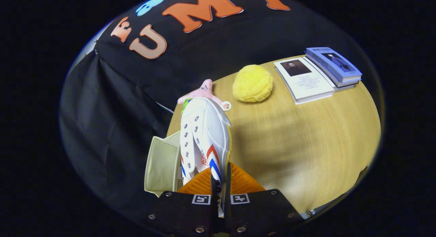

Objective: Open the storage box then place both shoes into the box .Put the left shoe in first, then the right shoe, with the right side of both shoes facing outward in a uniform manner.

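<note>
Gripper view: tool clamped on white shoe, lifted above table beside box.

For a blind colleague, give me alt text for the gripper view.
The gripper is shut on a white shoe, held over a wooden table beside a cream storage box. Beyond lie plush toys and books.

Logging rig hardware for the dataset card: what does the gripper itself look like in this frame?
The gripper has two wide, flat black carriage blocks side by side, each fastened with silver screws at its corners. Each block carries a small square black-and-white fiducial tag near its inner front edge. Two ribbed, fan-shaped fingers extend forward from the blocks. No cables are visible.
</note>
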The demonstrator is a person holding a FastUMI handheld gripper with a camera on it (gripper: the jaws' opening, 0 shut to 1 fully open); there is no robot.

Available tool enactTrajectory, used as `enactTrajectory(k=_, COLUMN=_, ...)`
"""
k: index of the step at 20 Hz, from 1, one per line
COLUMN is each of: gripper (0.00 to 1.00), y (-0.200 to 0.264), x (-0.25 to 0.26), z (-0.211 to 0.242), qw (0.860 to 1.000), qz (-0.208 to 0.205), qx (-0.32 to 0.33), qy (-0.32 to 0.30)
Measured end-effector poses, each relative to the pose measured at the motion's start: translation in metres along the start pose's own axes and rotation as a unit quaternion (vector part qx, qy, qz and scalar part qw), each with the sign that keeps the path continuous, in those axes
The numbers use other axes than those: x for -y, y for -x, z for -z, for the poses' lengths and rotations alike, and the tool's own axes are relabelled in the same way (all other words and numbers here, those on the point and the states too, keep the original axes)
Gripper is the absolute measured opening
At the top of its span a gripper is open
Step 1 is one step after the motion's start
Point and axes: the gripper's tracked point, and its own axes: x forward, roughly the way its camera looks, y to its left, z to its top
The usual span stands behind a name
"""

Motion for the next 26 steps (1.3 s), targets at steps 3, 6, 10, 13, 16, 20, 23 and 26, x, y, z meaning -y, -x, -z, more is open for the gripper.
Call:
enactTrajectory(k=3, gripper=0.07, y=-0.012, x=-0.048, z=0.006, qw=0.999, qz=-0.023, qx=-0.020, qy=0.020)
enactTrajectory(k=6, gripper=0.07, y=-0.032, x=-0.087, z=0.017, qw=0.998, qz=-0.038, qx=-0.039, qy=0.041)
enactTrajectory(k=10, gripper=0.07, y=-0.065, x=-0.125, z=0.039, qw=0.994, qz=-0.051, qx=-0.070, qy=0.065)
enactTrajectory(k=13, gripper=0.07, y=-0.090, x=-0.133, z=0.053, qw=0.990, qz=-0.042, qx=-0.090, qy=0.097)
enactTrajectory(k=16, gripper=0.07, y=-0.100, x=-0.132, z=0.067, qw=0.986, qz=-0.019, qx=-0.103, qy=0.127)
enactTrajectory(k=20, gripper=0.07, y=-0.100, x=-0.132, z=0.079, qw=0.978, qz=-0.009, qx=-0.120, qy=0.169)
enactTrajectory(k=23, gripper=0.08, y=-0.103, x=-0.126, z=0.084, qw=0.975, qz=0.012, qx=-0.133, qy=0.175)
enactTrajectory(k=26, gripper=0.21, y=-0.101, x=-0.125, z=0.081, qw=0.978, qz=0.014, qx=-0.129, qy=0.162)
